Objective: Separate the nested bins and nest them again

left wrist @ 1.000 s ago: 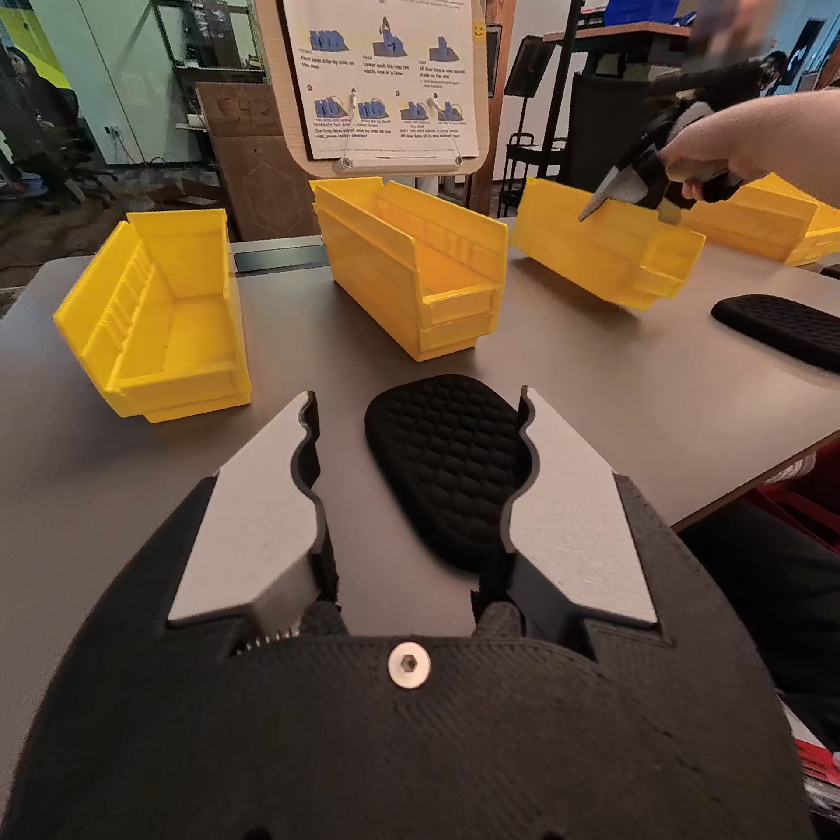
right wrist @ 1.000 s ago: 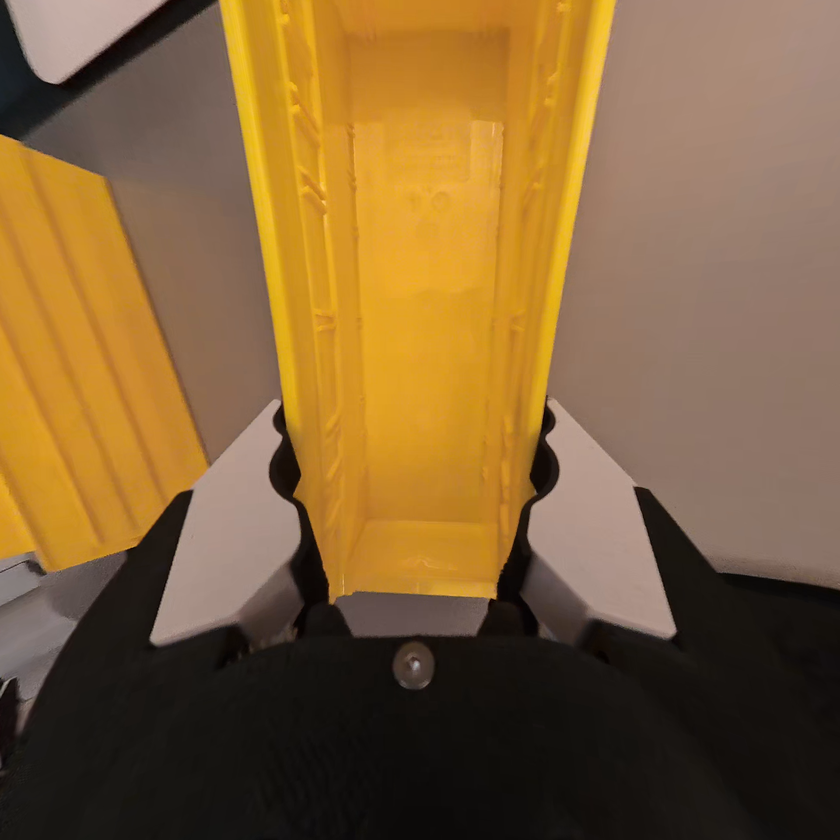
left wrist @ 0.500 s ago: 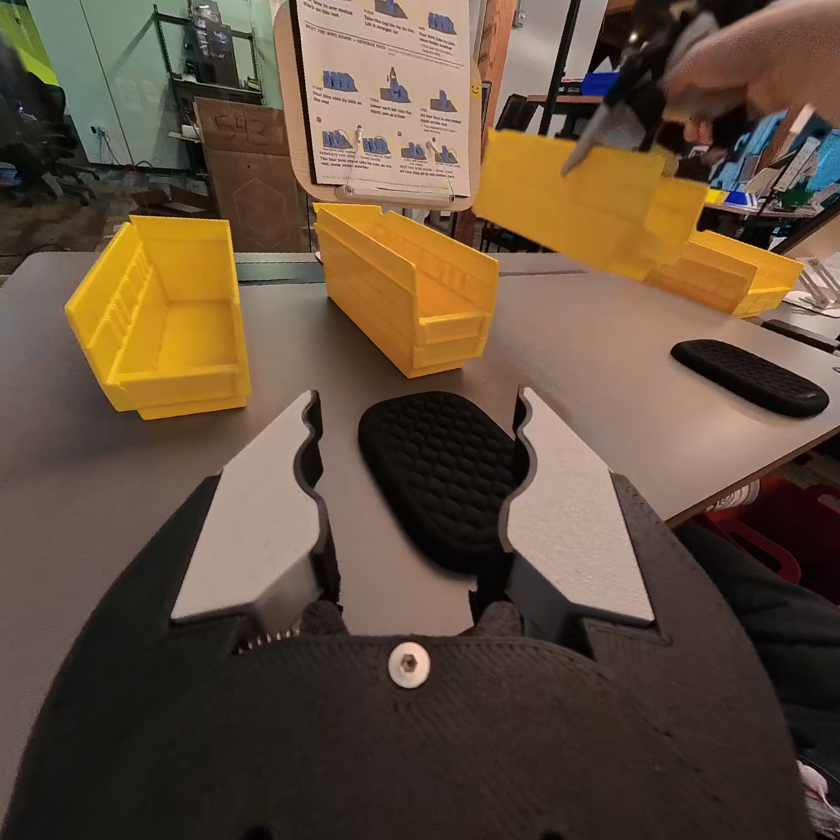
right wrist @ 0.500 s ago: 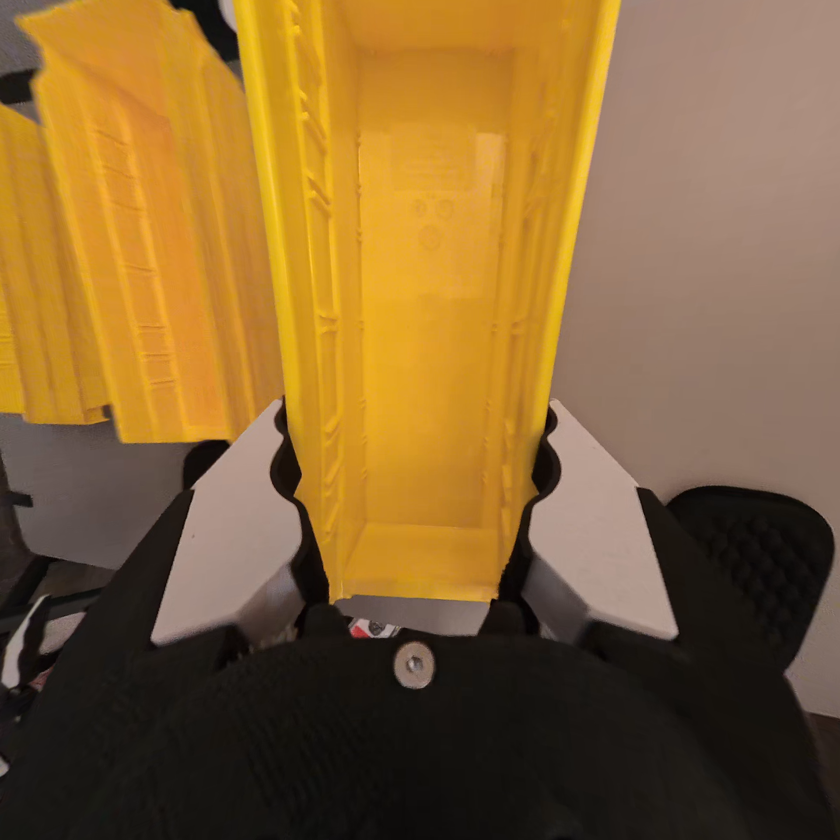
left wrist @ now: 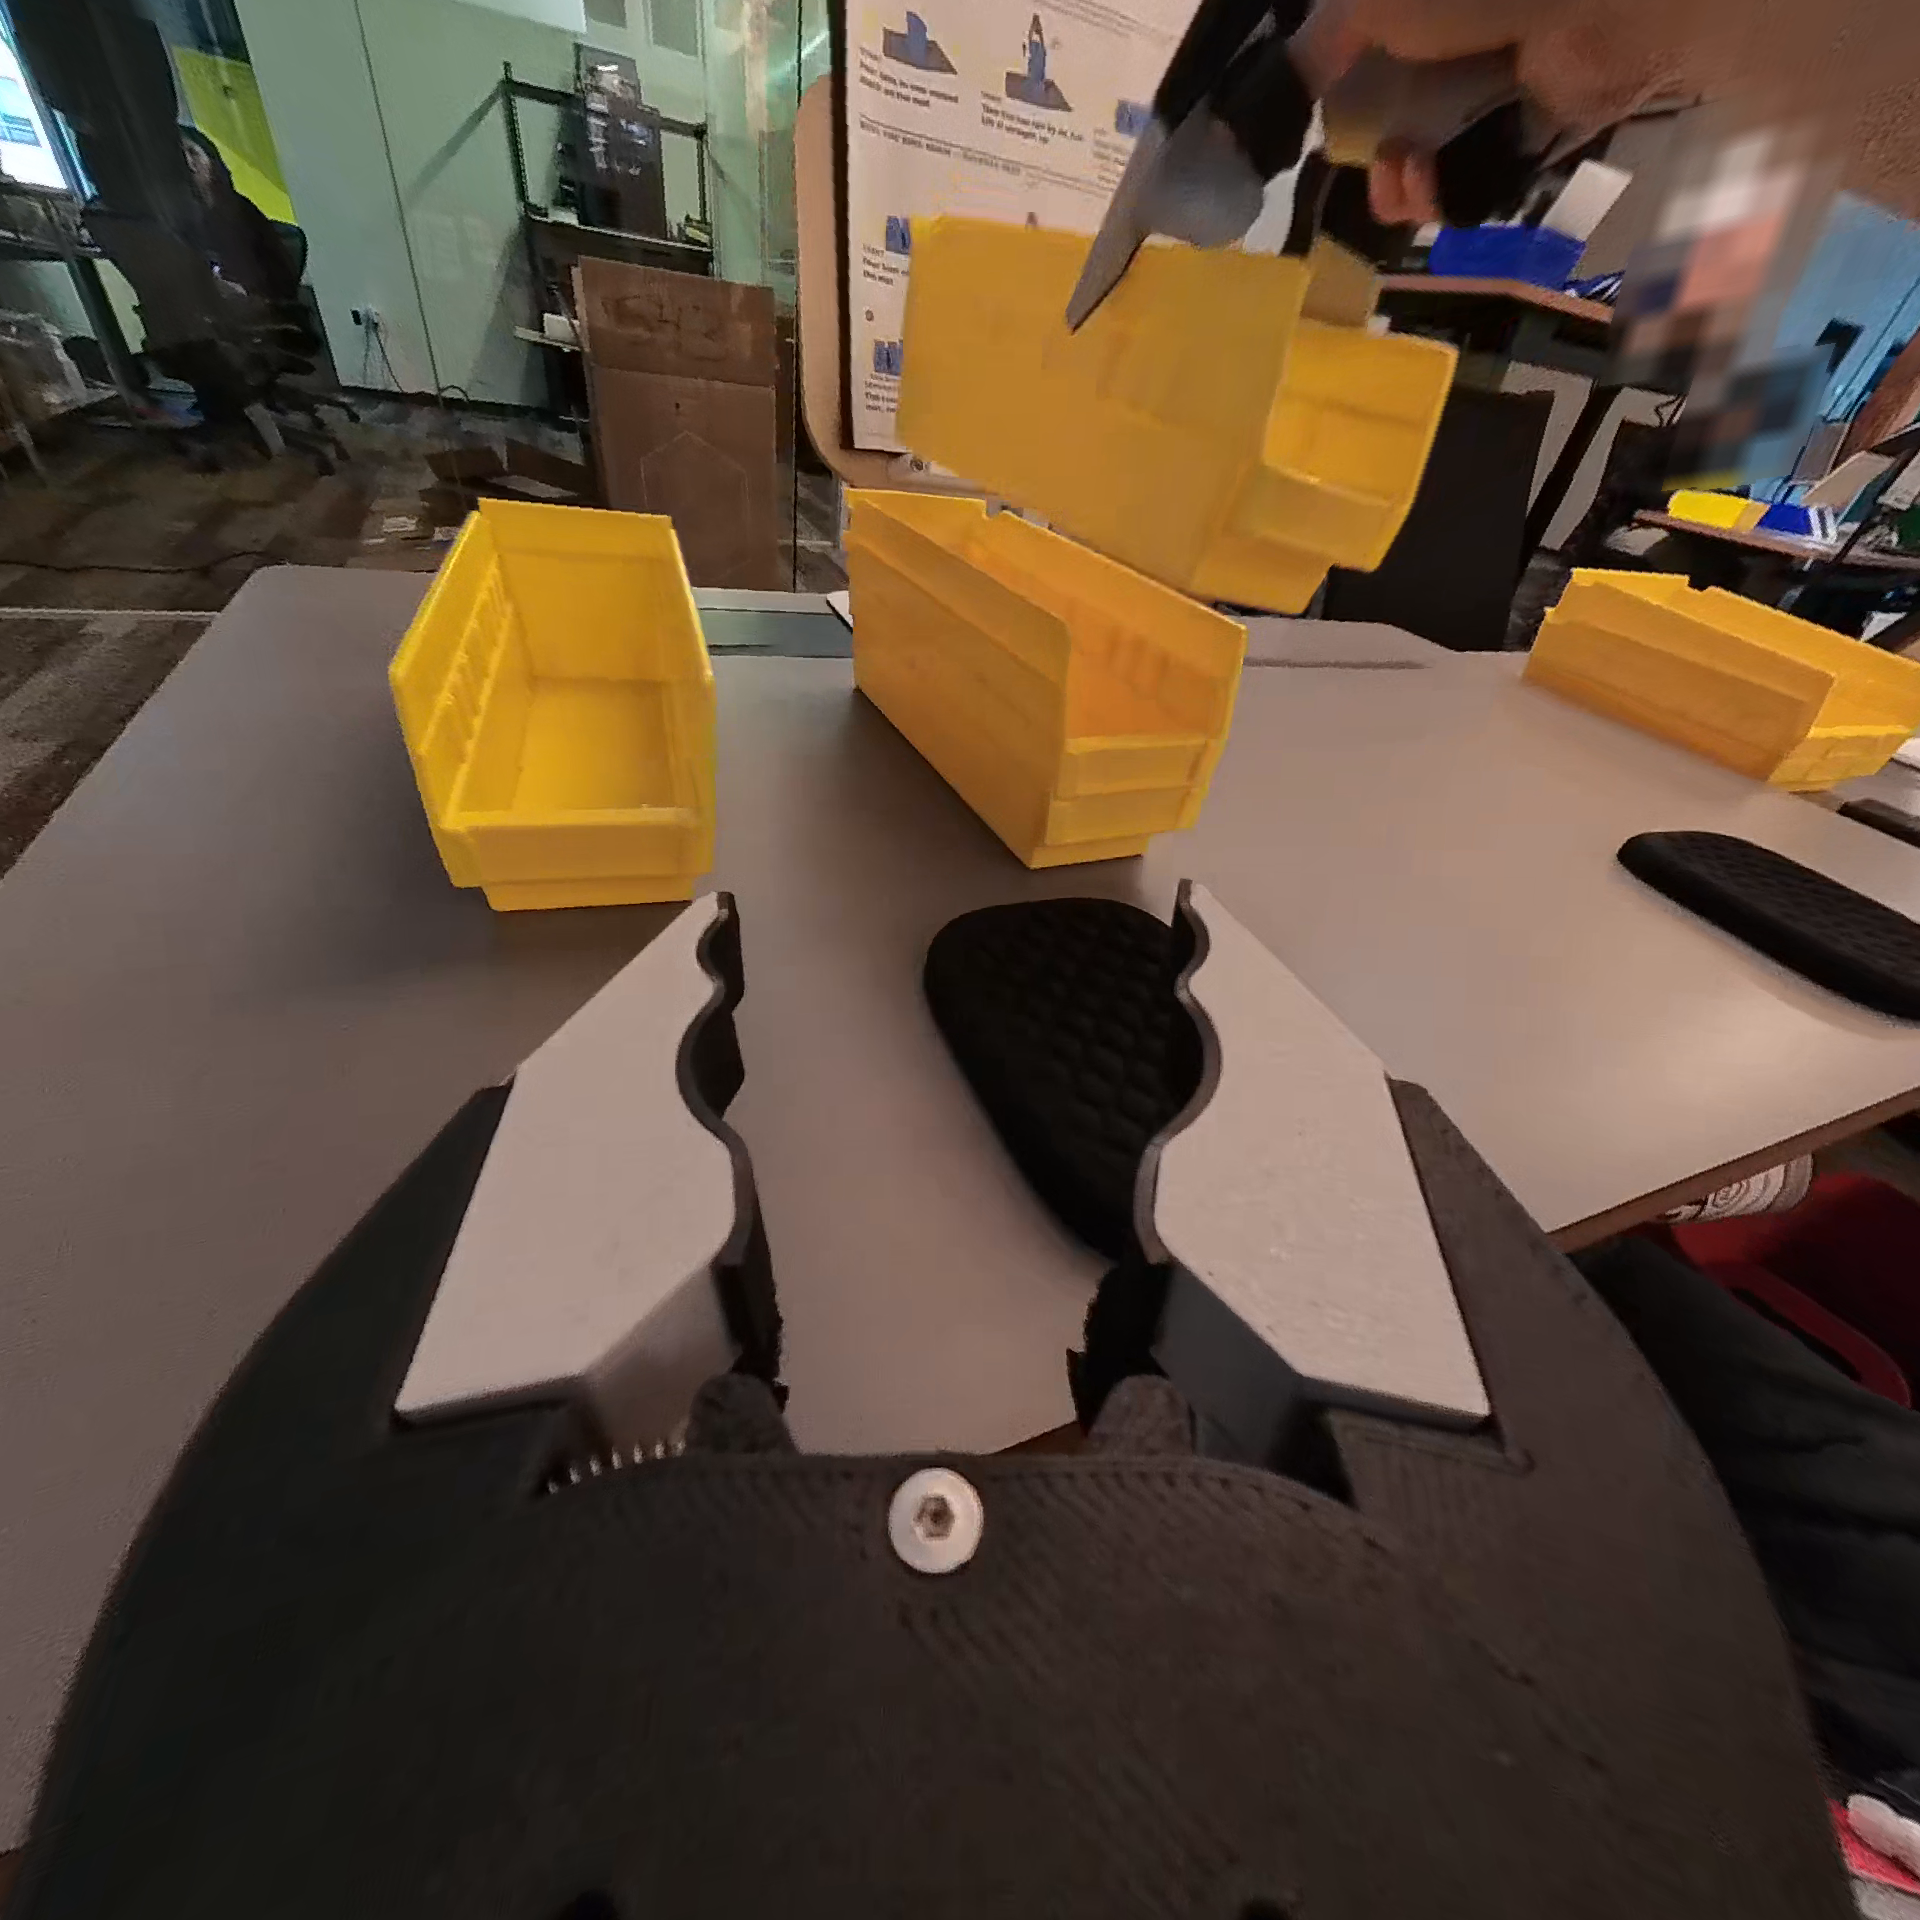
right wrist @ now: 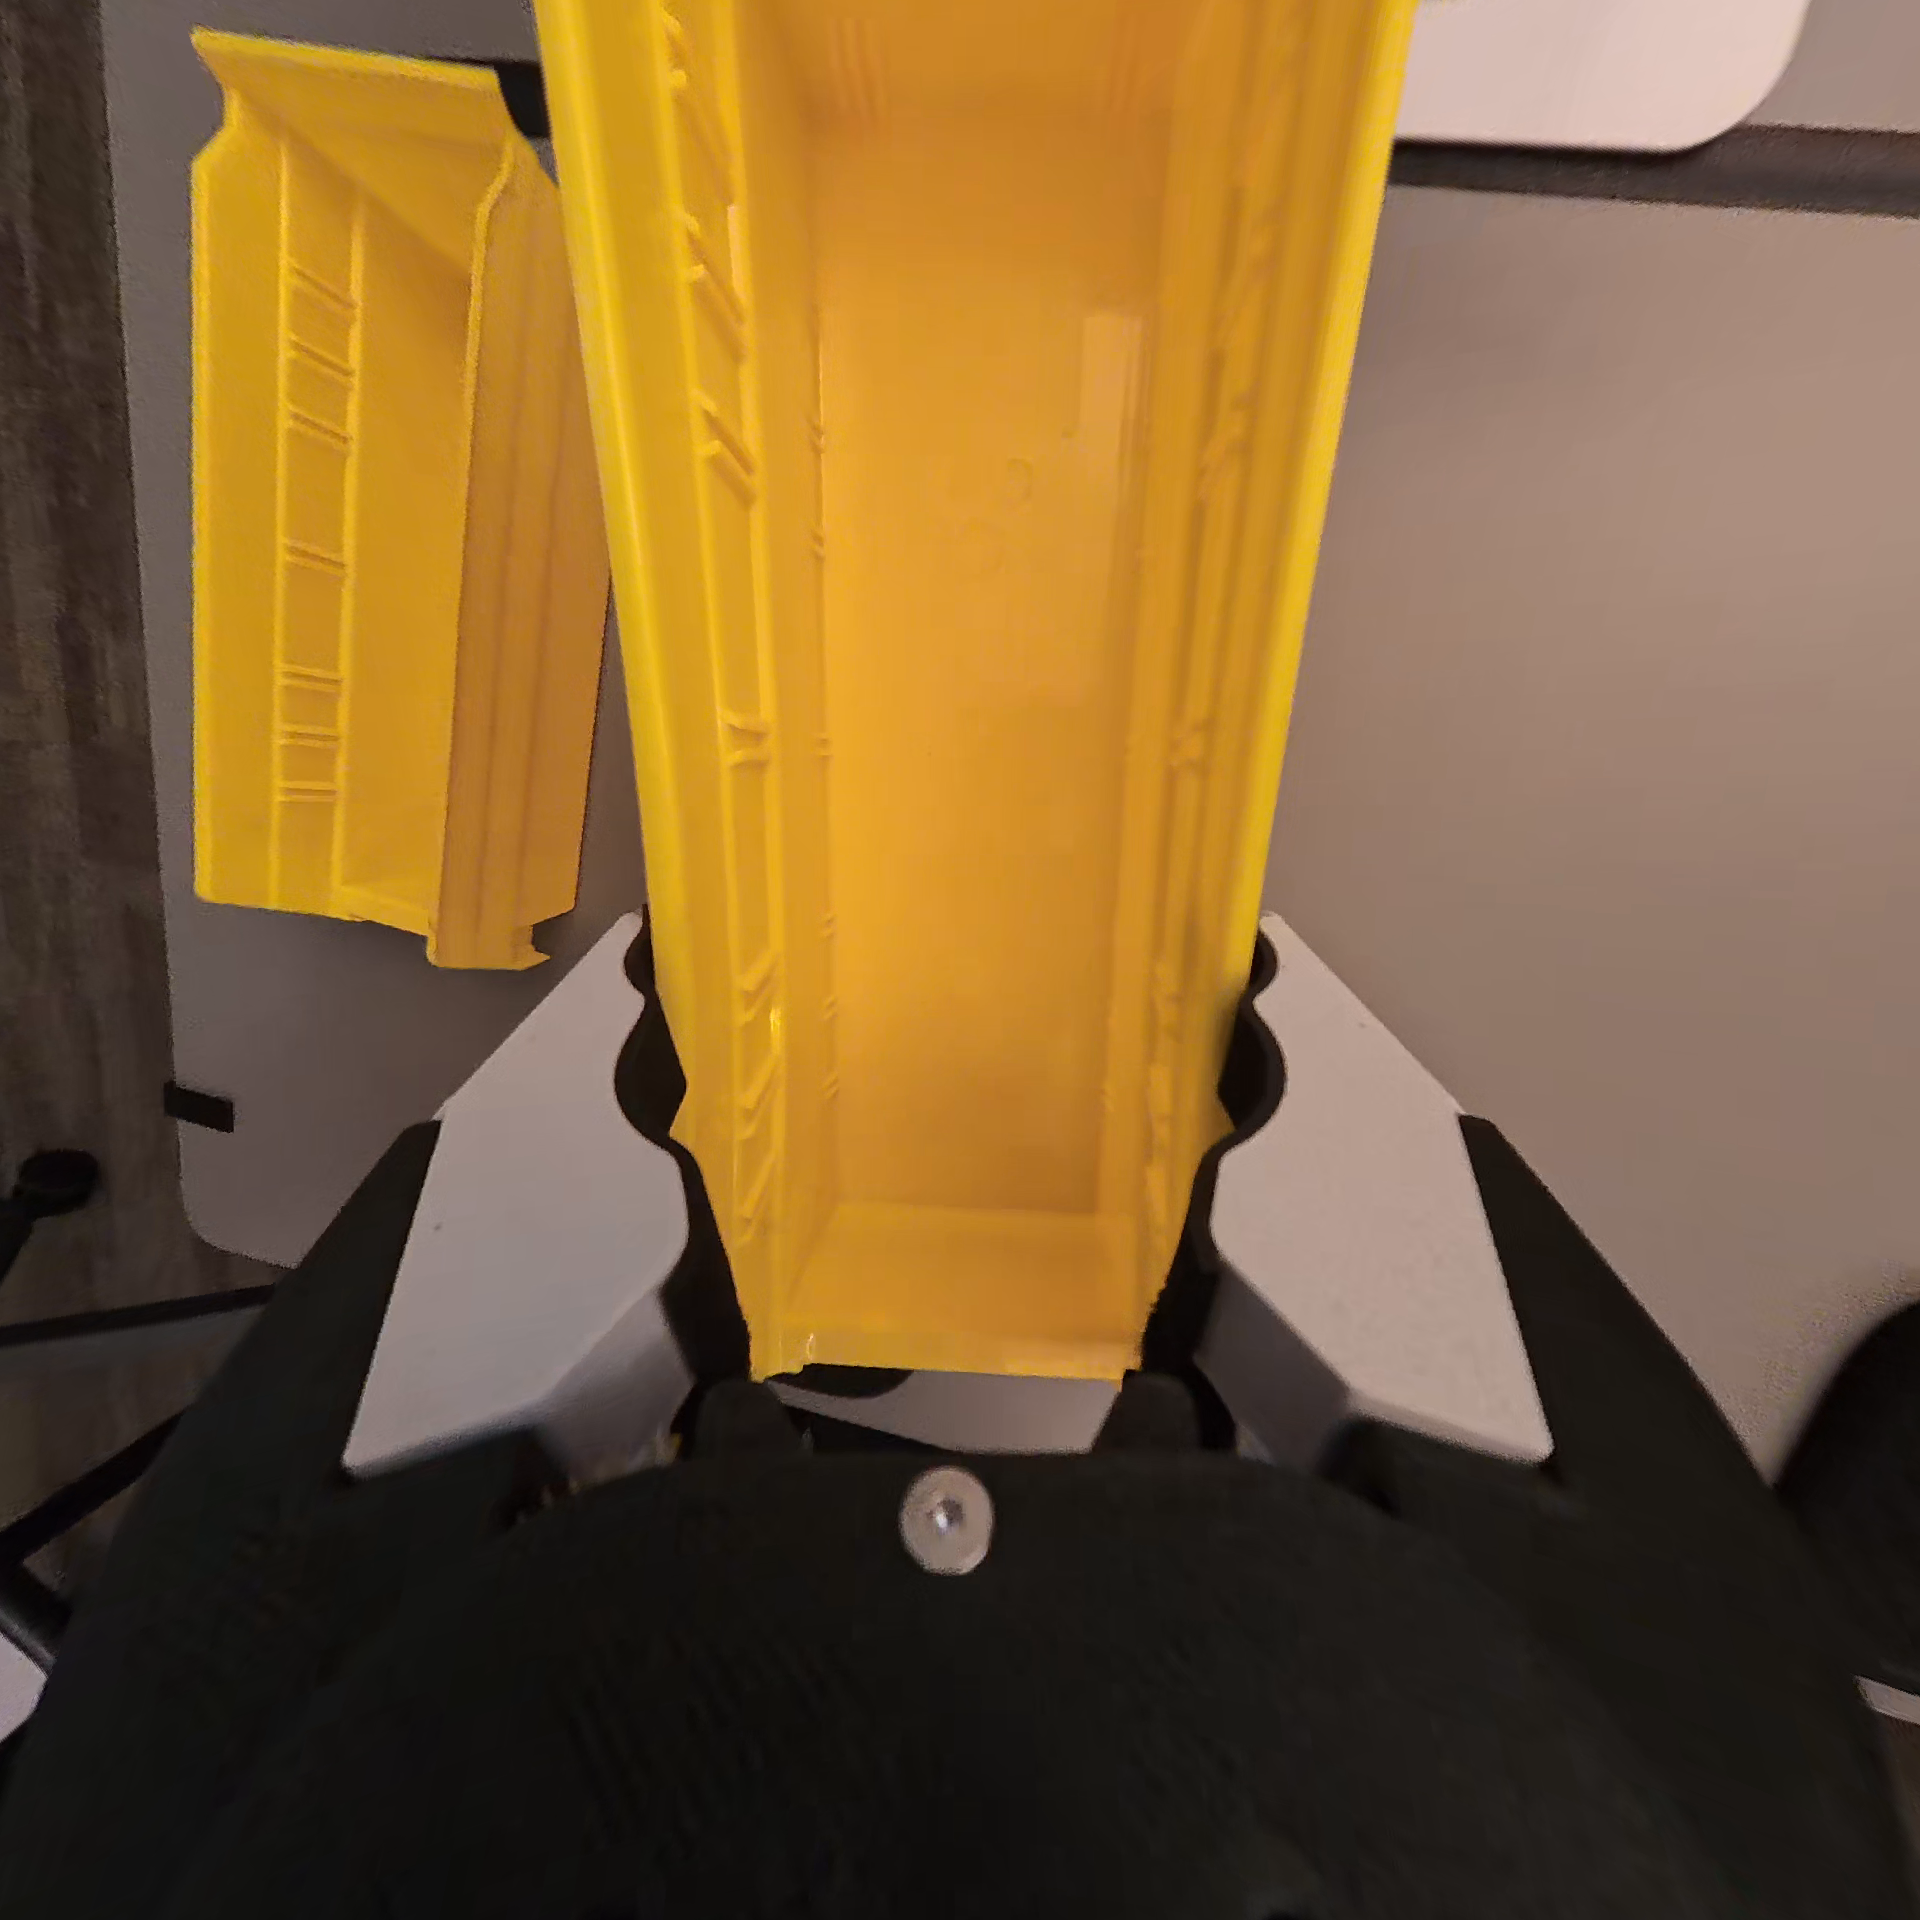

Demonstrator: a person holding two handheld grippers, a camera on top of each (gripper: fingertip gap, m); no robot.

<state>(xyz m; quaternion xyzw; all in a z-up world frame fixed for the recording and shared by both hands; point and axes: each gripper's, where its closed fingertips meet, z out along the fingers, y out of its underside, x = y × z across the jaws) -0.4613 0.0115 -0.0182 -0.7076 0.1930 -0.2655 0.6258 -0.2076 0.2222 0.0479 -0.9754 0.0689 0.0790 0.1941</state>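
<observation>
Yellow bin (right wrist: pixel 987 675) clamped in raised right hand-held gripper (right wrist: pixel 951 1023).

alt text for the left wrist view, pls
The right tongs, held in a hand, carry a yellow bin in the air just above another yellow bin on the grey table. The open, empty left tongs hover over a black pad; two more bins sit left and far right.

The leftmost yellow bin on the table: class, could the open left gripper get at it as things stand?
Probably yes. The left gripper is open and holds nothing, and bare table lies between it and the leftmost yellow bin; nothing blocks the way.
</observation>
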